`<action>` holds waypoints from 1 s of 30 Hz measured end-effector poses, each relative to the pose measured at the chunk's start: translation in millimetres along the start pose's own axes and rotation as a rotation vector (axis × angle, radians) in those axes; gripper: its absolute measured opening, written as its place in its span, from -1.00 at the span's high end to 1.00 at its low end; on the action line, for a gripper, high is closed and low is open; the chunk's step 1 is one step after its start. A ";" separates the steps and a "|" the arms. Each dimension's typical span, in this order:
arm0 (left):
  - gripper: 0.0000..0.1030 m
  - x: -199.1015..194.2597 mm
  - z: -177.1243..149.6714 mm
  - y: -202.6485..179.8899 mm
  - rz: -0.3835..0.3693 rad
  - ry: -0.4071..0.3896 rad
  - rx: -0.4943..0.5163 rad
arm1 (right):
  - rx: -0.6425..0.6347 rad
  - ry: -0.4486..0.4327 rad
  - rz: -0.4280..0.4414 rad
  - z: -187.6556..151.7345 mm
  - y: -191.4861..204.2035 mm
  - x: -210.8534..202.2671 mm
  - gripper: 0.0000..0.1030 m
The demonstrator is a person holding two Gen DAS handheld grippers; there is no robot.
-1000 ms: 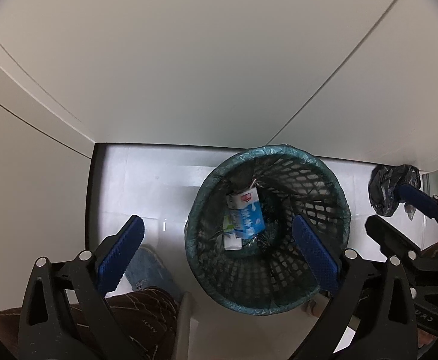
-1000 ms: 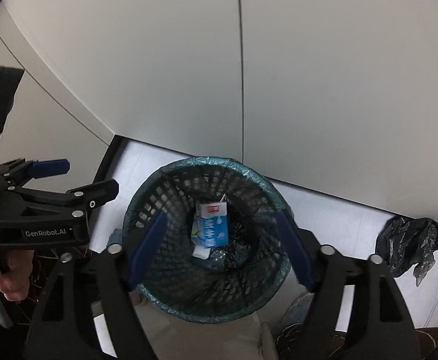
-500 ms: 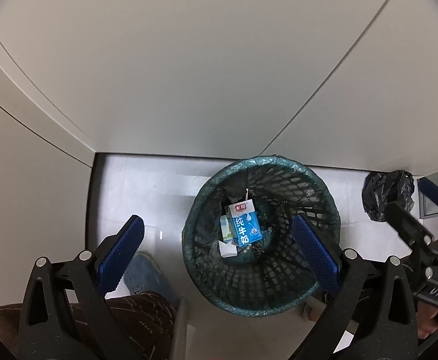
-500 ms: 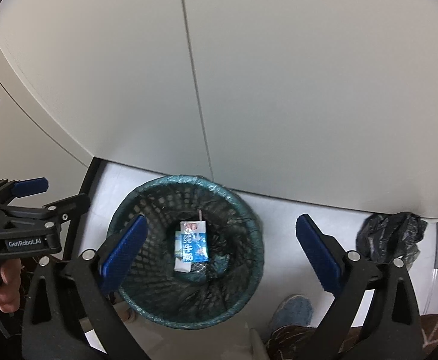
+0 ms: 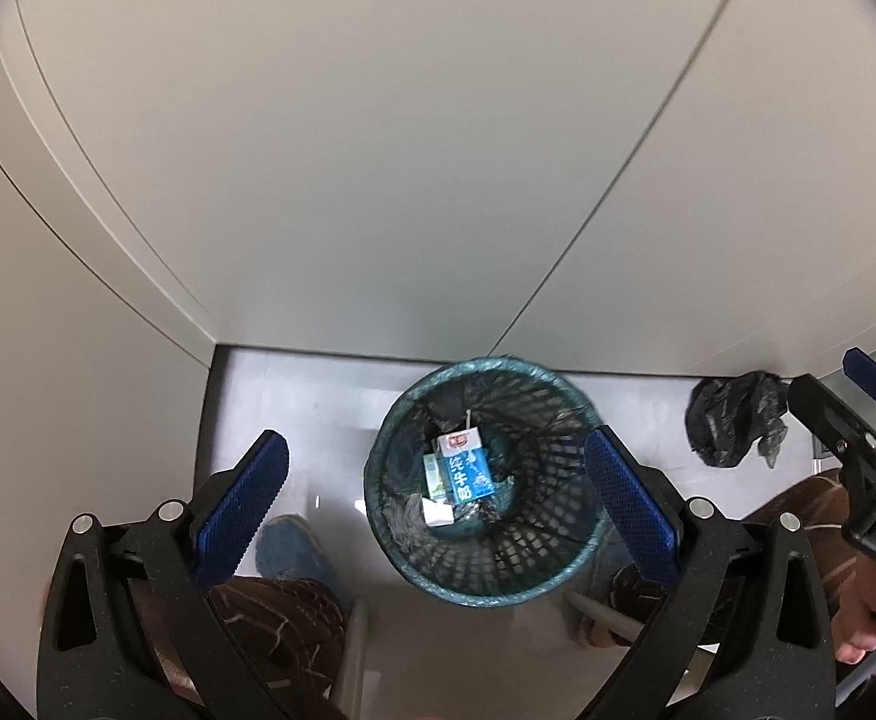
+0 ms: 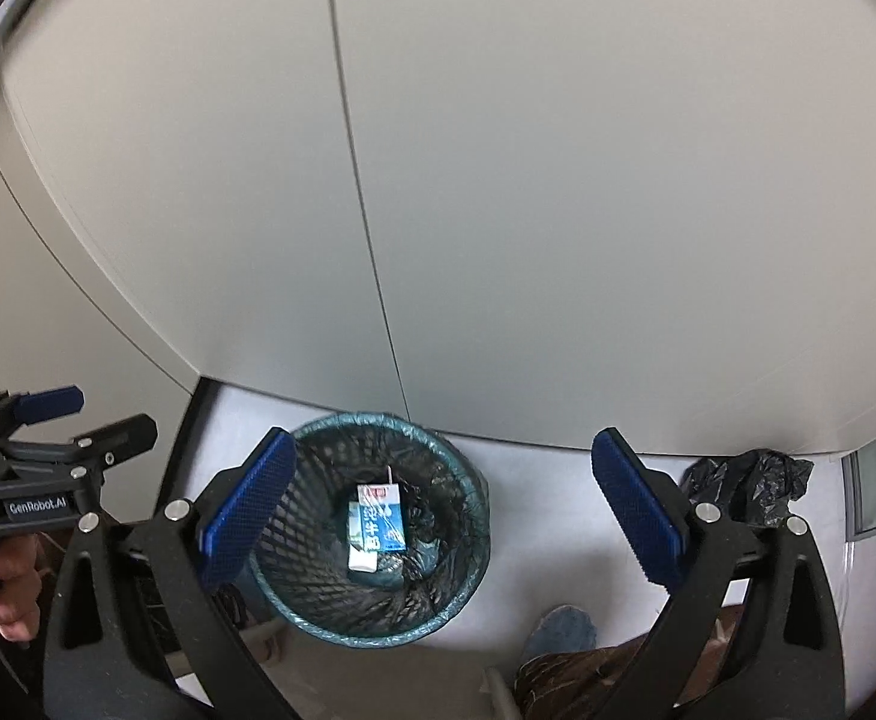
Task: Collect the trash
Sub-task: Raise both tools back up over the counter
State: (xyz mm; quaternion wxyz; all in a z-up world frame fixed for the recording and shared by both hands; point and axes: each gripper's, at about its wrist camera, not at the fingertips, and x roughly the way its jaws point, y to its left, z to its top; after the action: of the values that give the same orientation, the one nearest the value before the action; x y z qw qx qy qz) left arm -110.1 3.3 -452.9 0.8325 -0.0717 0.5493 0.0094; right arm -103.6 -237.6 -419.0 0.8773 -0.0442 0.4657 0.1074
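- My left gripper (image 5: 435,507) is spread wide with nothing between its pads; the bin (image 5: 486,480) sits in the gap, far below, nearer the right-hand pad.
- A second ago that bin filled most of this gap; now it looks smaller and the wall takes up more of the view, so I read this as both hands having lifted away from it.
- The milk carton (image 5: 465,465) lies at the bottom of the bin, on the liner, with a smaller carton and a white scrap beside it. That piece of trash looks delivered.
- My right gripper (image 6: 438,507) is also fully released and empty. Its jaws have just been opening further, and nothing sits between them.
- In the right wrist view the bin has slid from the centre of the gap to the left-hand pad, which now overlaps its rim.
- The black bag (image 6: 750,483) lies crumpled on the floor just outside the right-hand pad, against the wall and well apart from the bin.
- My judgement: the drop is finished, and that bag is the likely next pickup.
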 end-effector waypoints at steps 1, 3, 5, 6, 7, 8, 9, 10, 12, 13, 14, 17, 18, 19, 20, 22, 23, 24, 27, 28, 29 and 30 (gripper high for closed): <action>-0.88 -8.6 1.6 -3.8 0.004 -0.012 0.009 | 0.012 -0.010 0.003 2.4 -2.5 -7.8 -0.84; -0.88 -29.5 5.1 -10.8 0.005 -0.038 0.021 | 0.027 -0.038 0.010 8.7 -7.8 -26.3 -0.84; -0.88 -49.1 8.7 -15.9 0.002 -0.064 0.026 | 0.031 -0.073 0.001 15.7 -10.9 -45.7 -0.84; -0.88 -60.7 10.9 -18.9 0.000 -0.080 0.028 | 0.032 -0.088 -0.002 18.5 -11.4 -54.4 -0.84; -0.88 -69.9 13.4 -21.2 0.000 -0.092 0.029 | 0.034 -0.099 -0.002 21.1 -12.9 -61.7 -0.84; -0.88 -79.2 15.6 -23.0 0.001 -0.102 0.031 | 0.036 -0.109 0.000 24.2 -14.8 -70.1 -0.84; -0.88 -90.0 18.5 -25.1 -0.002 -0.114 0.032 | 0.039 -0.119 0.000 28.2 -16.9 -79.6 -0.84; -0.88 -100.4 20.8 -26.9 -0.006 -0.123 0.030 | 0.040 -0.124 -0.001 31.8 -17.6 -86.8 -0.84; -0.88 -121.6 26.4 -31.2 -0.004 -0.149 0.037 | 0.040 -0.143 0.004 39.2 -19.2 -104.5 -0.84; -0.88 -130.7 28.9 -33.3 0.000 -0.163 0.043 | 0.041 -0.156 0.006 43.4 -20.0 -114.0 -0.84; -0.88 -140.3 31.4 -35.5 0.005 -0.176 0.046 | 0.042 -0.165 0.006 46.6 -20.3 -119.8 -0.84; -0.88 -172.0 41.8 -39.9 -0.003 -0.215 0.041 | 0.050 -0.204 0.014 60.2 -25.5 -146.7 -0.84; -0.88 -182.0 44.7 -41.0 -0.004 -0.228 0.038 | 0.052 -0.219 0.018 65.6 -27.2 -155.9 -0.84; -0.88 -190.9 48.4 -42.3 -0.002 -0.242 0.039 | 0.052 -0.232 0.017 71.0 -27.8 -162.8 -0.84; -0.88 -199.4 52.2 -44.5 0.004 -0.255 0.043 | 0.052 -0.245 0.013 75.5 -28.3 -168.9 -0.84; -0.88 -218.2 60.5 -48.6 0.009 -0.286 0.046 | 0.049 -0.273 0.016 87.0 -31.7 -185.7 -0.84; -0.88 -226.6 64.7 -49.9 0.007 -0.297 0.046 | 0.048 -0.283 0.016 90.4 -32.7 -190.4 -0.84; -0.88 -236.2 70.4 -51.0 0.005 -0.307 0.044 | 0.050 -0.293 0.016 96.0 -33.7 -197.2 -0.84; -0.88 -261.5 86.0 -53.5 0.007 -0.340 0.044 | 0.049 -0.322 0.013 115.4 -39.0 -220.9 -0.84; -0.88 -268.4 90.4 -54.5 0.012 -0.352 0.045 | 0.048 -0.328 0.010 122.5 -40.1 -228.2 -0.84; -0.88 -275.6 94.6 -55.4 0.014 -0.363 0.046 | 0.047 -0.335 0.008 127.7 -40.6 -232.2 -0.84; -0.88 -283.0 100.0 -57.3 0.013 -0.372 0.046 | 0.045 -0.341 0.008 134.6 -41.8 -238.4 -0.84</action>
State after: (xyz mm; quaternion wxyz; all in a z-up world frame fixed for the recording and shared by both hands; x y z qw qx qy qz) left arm -125.5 -22.5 -148.8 0.9211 -0.0458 0.3862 0.0153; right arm -114.9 -289.5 -147.2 0.9438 -0.0037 0.3128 0.1064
